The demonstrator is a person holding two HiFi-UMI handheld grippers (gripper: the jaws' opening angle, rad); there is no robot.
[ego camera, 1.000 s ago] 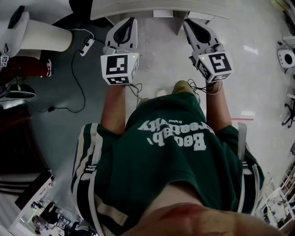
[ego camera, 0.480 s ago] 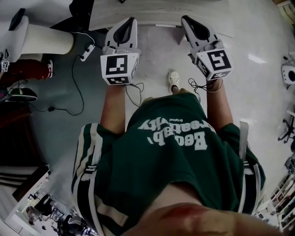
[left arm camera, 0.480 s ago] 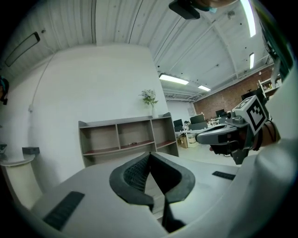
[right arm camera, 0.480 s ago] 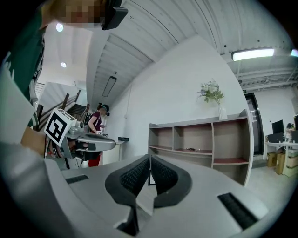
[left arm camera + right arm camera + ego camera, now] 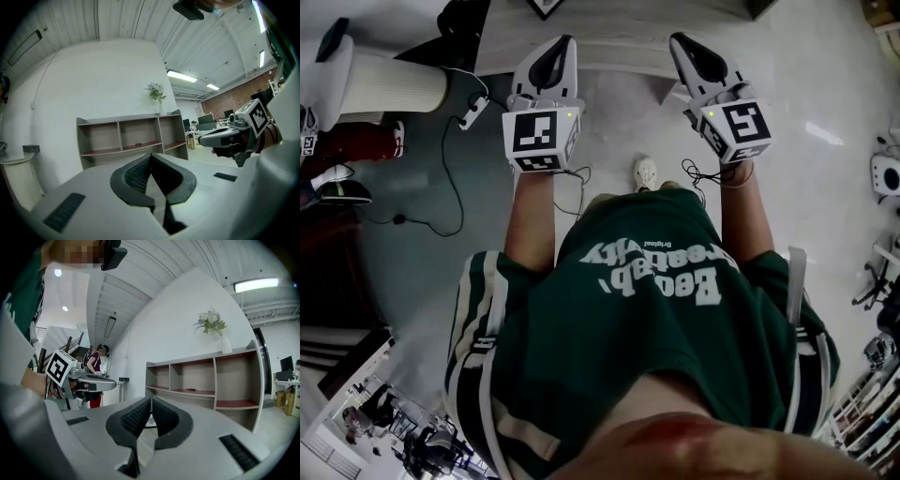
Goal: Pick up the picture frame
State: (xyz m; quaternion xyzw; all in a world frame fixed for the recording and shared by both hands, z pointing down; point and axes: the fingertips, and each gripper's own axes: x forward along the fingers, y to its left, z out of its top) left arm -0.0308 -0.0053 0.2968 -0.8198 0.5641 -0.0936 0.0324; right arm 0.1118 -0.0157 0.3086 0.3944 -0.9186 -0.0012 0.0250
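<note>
In the head view my left tongs (image 5: 563,42) sit at upper left of centre, pointing toward the top of the frame. In the left gripper view my left tongs (image 5: 151,156) have the two dark ribbed pads (image 5: 136,176) pressed together at the tips, fully closed, with nothing between them. Past them, in the middle of that view, stands an open shelf unit (image 5: 126,140) against the white wall.

The picture frame (image 5: 546,7) is at the very top edge of the head view, just above and between my two tongs, lying on the pale table (image 5: 619,52); neither tool touches it.

My right tongs (image 5: 679,41) are at upper right of centre, also pointing up-frame. In the right gripper view my right tongs (image 5: 150,401) show pads that meet at the tips with only a thin slit lower down, and they hold nothing.
</note>
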